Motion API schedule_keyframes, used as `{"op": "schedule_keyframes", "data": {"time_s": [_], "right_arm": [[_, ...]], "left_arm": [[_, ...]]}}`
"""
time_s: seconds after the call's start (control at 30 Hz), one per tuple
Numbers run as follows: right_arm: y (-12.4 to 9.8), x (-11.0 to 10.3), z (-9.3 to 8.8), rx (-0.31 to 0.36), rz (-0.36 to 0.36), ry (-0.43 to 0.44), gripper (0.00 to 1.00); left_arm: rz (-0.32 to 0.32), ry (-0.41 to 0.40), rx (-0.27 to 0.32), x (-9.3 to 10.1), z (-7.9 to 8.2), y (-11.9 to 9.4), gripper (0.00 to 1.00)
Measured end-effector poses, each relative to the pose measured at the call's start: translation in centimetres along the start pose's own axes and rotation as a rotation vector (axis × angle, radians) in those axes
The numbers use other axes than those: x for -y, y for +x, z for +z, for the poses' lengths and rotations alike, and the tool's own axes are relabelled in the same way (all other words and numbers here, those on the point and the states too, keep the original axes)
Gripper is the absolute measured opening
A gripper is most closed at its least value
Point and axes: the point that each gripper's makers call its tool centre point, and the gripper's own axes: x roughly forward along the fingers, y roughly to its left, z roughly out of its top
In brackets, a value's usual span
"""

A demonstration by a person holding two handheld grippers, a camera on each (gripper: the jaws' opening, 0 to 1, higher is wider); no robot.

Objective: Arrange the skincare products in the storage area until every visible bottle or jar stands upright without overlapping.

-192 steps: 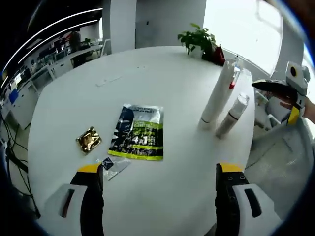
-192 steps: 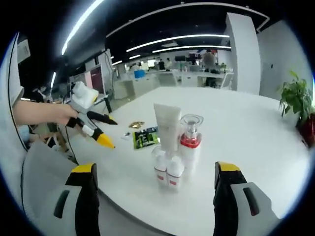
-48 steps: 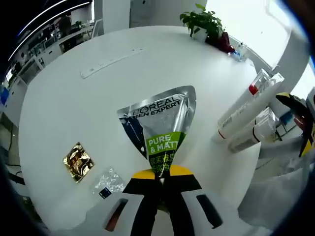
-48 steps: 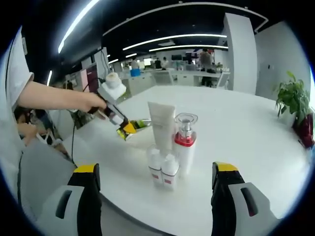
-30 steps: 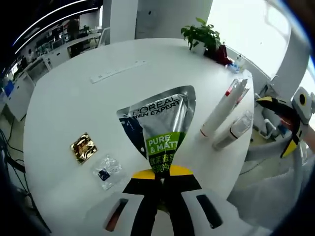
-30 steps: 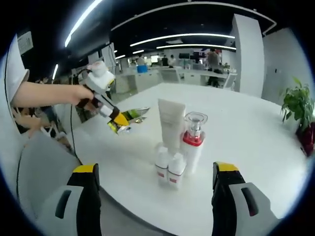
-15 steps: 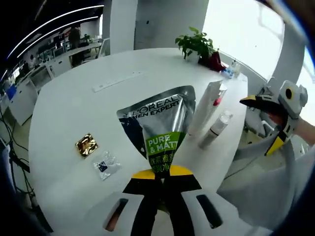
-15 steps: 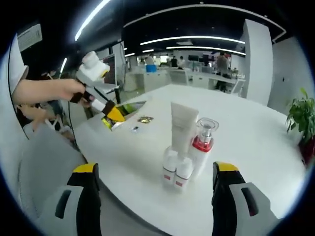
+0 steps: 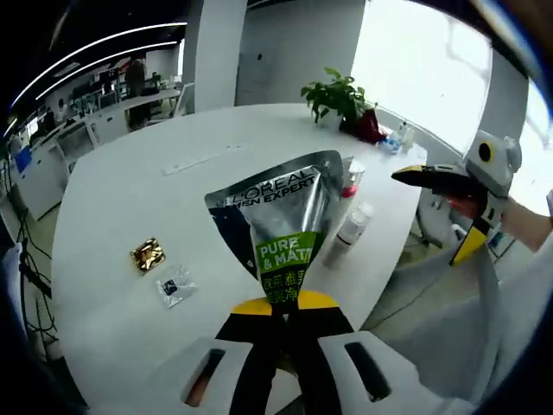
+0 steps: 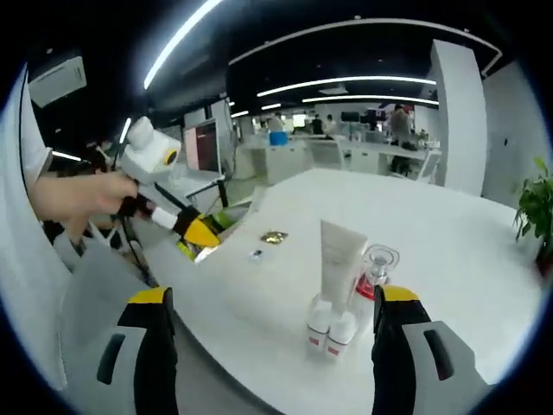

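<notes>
White table point(image 9: 121, 186), bottles point(image 10: 331, 331) upright; sachet point(image 9: 278, 220) in left tongs point(image 9: 282, 307).

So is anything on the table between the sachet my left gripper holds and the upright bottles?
Nothing visible. The left gripper holds the sachet lifted off the white table, whose surface toward the tube and bottles looks bare. The gold packet and small clear packet lie off to the side.
</notes>
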Motion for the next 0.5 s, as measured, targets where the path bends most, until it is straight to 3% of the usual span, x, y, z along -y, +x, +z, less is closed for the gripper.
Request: {"op": "schedule_keyframes", "data": {"time_s": [0.2, 0.27, 0.5], "right_arm": [[0.9, -1.5, 2.0, 0.085, 0.083, 0.131, 0.89], [1.1, -2.1, 2.1, 0.087, 0.109, 0.188, 0.86], [2.2, -3.9, 3.0, 0.115, 0.190, 0.265, 0.73]], "left_arm": [[-0.038, 0.014, 0.059, 2.4, 0.6, -0.8, 0.03], [-0.040, 0.016, 0.070, 3.0, 0.7, -1.0, 0.03], [-0.073, 0.045, 0.119, 5.6, 1.6, -1.8, 0.03]]}}
